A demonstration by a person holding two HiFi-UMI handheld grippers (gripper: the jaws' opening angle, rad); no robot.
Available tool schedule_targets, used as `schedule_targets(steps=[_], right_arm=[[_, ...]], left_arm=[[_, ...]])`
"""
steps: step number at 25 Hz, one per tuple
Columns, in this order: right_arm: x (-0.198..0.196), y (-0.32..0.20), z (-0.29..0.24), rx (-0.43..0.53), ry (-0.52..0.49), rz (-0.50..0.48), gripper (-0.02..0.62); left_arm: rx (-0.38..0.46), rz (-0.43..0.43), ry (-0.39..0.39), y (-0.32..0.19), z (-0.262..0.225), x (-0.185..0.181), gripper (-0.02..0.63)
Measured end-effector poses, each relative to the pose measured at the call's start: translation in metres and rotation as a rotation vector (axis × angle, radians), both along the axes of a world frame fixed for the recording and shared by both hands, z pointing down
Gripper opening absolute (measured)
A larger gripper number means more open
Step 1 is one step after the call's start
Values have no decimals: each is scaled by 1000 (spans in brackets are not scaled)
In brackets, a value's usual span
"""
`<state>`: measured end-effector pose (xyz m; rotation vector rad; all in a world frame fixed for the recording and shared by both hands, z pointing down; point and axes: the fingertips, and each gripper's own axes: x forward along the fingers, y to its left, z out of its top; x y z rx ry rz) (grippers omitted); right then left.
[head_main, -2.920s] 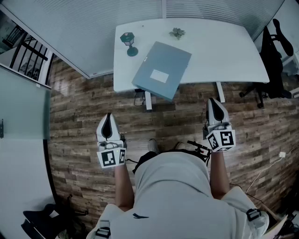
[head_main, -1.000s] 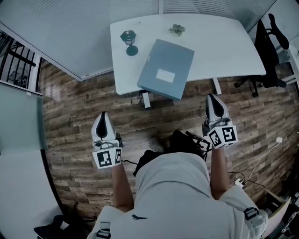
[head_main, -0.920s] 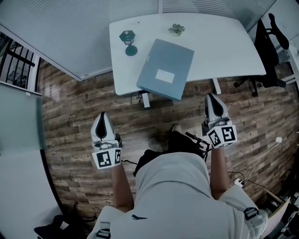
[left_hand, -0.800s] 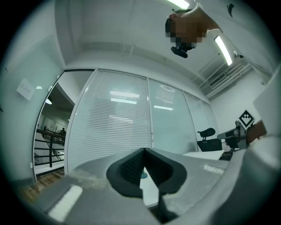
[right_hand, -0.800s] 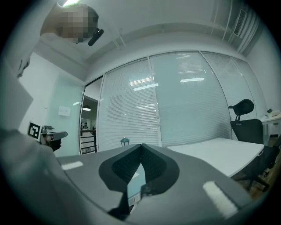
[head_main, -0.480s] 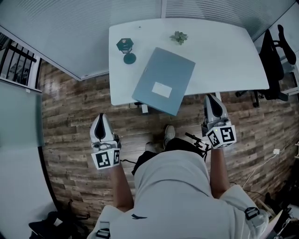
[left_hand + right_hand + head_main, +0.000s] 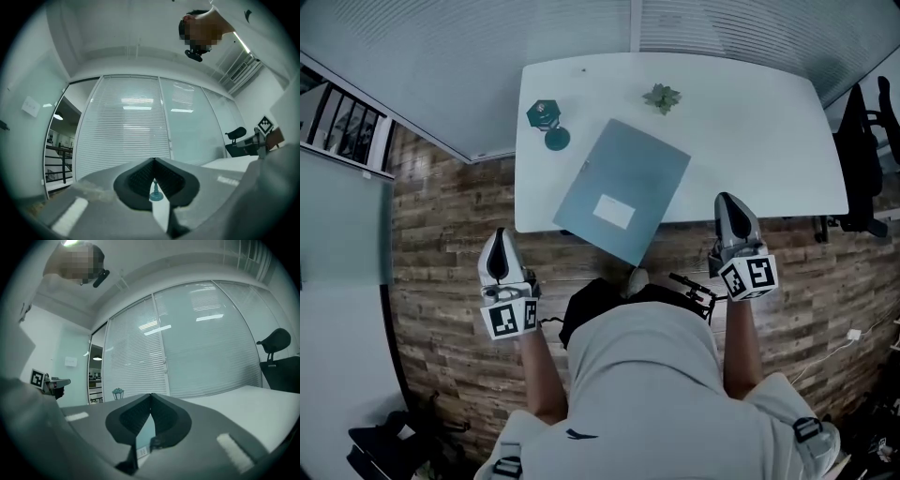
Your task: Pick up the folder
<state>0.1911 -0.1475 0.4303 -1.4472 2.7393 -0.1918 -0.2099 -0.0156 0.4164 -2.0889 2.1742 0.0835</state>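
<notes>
White table [image 7: 759, 131] stands against a blind-covered glass wall [image 7: 722, 23] on a wood-plank floor [image 7: 441, 281]; black office chair [image 7: 862, 159] beside its right end.

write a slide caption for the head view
Left gripper and right gripper, both shut, near a white table with overhanging blue folder

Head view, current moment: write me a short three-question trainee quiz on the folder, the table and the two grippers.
1. True or false: the flat grey-blue folder with a white label lies wholly on the white table.
2. Which thing stands on the table to the left of the folder? A) small teal lantern ornament B) red mug C) black stapler
3. Fill in: the left gripper and the right gripper both have jaws ___, with nothing held.
Key: 1 false, one corner overhangs the near edge; 2 A; 3 shut.
</notes>
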Motion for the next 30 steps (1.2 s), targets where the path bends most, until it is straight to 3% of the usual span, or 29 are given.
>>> schedule_targets(steps=[4,16,20,25,30], right_arm=[[3,-17,1,-17,-35,11,0],[-19,-28,4,-12,-3,42,0],[-25,-30,5,-8,-4,59,0],[-30,-27,14,-27,5,80,0],[-32,-22,18,-36,21,98,0]], left_arm=[[-20,7,0,-16,2,-2,5],[-53,108,11,-61,11,-5,5],[-137,166,59,-80,31,-5,5],[-323,271,58,-112,67,8,6],[-467,456,194,-150,99,43,272]])
